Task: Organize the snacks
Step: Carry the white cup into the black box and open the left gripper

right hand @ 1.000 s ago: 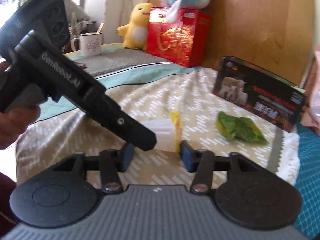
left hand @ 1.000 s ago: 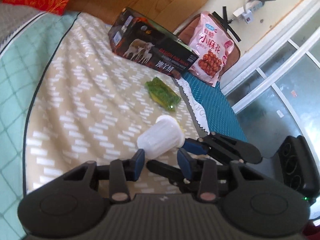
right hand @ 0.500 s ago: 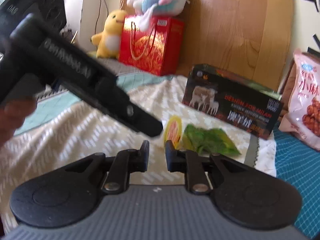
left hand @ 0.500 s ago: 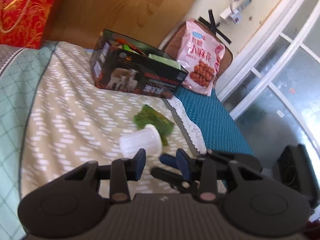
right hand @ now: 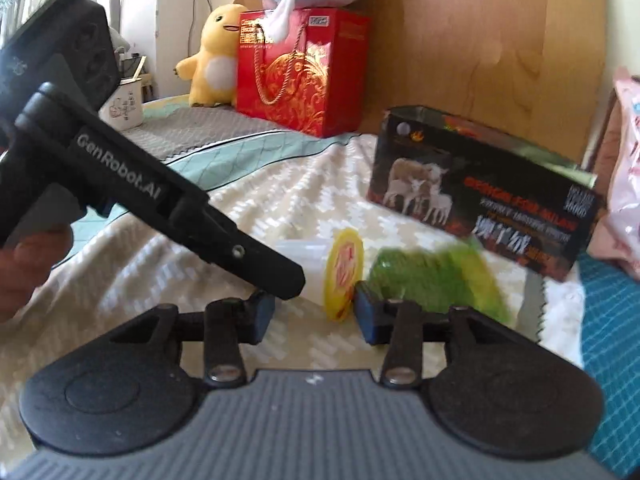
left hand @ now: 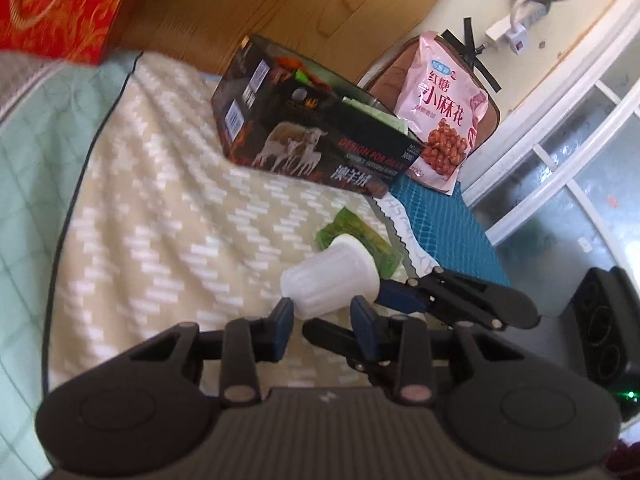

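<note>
Left wrist view: the left gripper [left hand: 322, 322] holds a white cup [left hand: 330, 284] by its base, jaws closing on it, above the blanket [left hand: 160, 220]. A green packet [left hand: 360, 242] lies just behind the cup; the black box [left hand: 304, 136] and pink bag [left hand: 444, 108] stand farther back.

Right wrist view: the right gripper [right hand: 314, 316] is partly open and opening, holding nothing; the cup's yellow lid [right hand: 346, 274] sits just ahead of its right finger.

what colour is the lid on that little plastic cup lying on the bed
Yellow, with a red print, on the jelly cup's lid. It shows best in the right wrist view.
</note>
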Demonstrator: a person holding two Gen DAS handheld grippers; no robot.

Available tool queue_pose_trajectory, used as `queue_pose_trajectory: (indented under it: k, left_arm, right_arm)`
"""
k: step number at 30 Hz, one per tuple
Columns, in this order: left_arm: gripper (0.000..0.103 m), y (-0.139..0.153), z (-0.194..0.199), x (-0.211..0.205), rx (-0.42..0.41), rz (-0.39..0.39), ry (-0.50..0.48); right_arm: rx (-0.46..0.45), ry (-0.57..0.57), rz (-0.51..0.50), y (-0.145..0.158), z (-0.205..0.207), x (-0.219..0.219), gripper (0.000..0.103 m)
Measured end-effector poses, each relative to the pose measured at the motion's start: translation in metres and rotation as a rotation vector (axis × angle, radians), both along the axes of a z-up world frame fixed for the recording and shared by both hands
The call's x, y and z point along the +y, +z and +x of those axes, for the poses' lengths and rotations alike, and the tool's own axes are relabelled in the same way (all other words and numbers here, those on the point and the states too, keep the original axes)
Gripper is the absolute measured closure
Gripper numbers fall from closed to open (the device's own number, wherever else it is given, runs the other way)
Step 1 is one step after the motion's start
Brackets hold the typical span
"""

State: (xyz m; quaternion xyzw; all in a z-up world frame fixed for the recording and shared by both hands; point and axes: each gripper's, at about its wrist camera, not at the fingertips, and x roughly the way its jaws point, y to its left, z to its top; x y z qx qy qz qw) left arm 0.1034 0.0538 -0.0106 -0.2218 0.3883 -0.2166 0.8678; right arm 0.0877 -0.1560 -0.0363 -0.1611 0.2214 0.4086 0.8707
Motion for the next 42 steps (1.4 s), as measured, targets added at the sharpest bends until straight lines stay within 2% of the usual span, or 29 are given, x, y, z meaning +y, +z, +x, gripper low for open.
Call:
queue_pose_trajectory:
  k: [4,10,11,13,16,18,20,22,25,29,32,36,39,40,41,42]
  left_arm:
    - [0.072,0.025,0.013,-0.003,-0.061,0.030,-0.019]
    - [0.071,0.065,0.055,-0.024,-0.176,0.085,-0.037]
    - [0.071,0.070,0.066,-0.027,-0.190,0.073,-0.045]
    - [0.070,0.075,0.086,-0.034,-0.196,0.044,-0.062]
    - [0.069,0.081,0.108,-0.047,-0.245,0.087,-0.032]
    - [0.068,0.080,0.118,-0.048,-0.225,0.072,-0.013]
    - [0.068,0.079,0.117,-0.042,-0.205,0.017,-0.034]
    - [0.067,0.078,0.106,-0.038,-0.224,0.034,-0.047]
    - [0.061,0.065,0.092,-0.030,-0.177,0.064,-0.051]
    - [0.061,0.040,0.089,-0.034,-0.083,0.058,-0.076]
    - [0.055,0.029,0.097,-0.045,-0.049,0.065,-0.085]
    - [0.051,0.026,0.114,-0.069,-0.051,0.107,-0.099]
    - [0.049,0.017,0.134,-0.078,-0.034,0.153,-0.071]
    - [0.048,0.012,0.141,-0.077,-0.014,0.125,-0.067]
    - [0.056,0.008,0.146,-0.076,0.017,0.054,-0.091]
    - [0.057,0.007,0.147,-0.075,0.036,0.018,-0.097]
  right_arm:
    - [-0.042,-0.043,0.034,0.009,0.010,-0.006,0.073]
    - [-0.142,-0.143,0.116,0.039,0.045,-0.013,0.073]
    - [-0.151,-0.156,0.126,0.043,0.053,-0.014,0.075]
    - [-0.178,-0.172,0.150,0.048,0.067,-0.014,0.080]
    - [-0.233,-0.236,0.161,0.051,0.085,-0.012,0.080]
    - [-0.250,-0.281,0.147,0.049,0.097,-0.012,0.079]
    - [-0.222,-0.268,0.183,0.050,0.098,-0.023,0.078]
    - [-0.201,-0.232,0.215,0.051,0.091,-0.040,0.077]
    - [-0.113,-0.198,0.215,0.043,0.086,-0.066,0.058]
    - [-0.008,-0.206,0.149,0.022,0.076,-0.078,0.055]
    - [0.007,-0.204,0.104,0.010,0.066,-0.076,0.044]
    - [0.033,-0.210,0.058,0.008,0.082,-0.064,0.042]
    - [0.076,-0.209,0.035,0.006,0.104,-0.055,0.040]
    - [0.107,-0.203,0.038,0.004,0.112,-0.054,0.041]
    - [0.132,-0.204,0.052,0.005,0.117,-0.053,0.045]
    - [0.134,-0.215,0.058,0.004,0.117,-0.053,0.049]
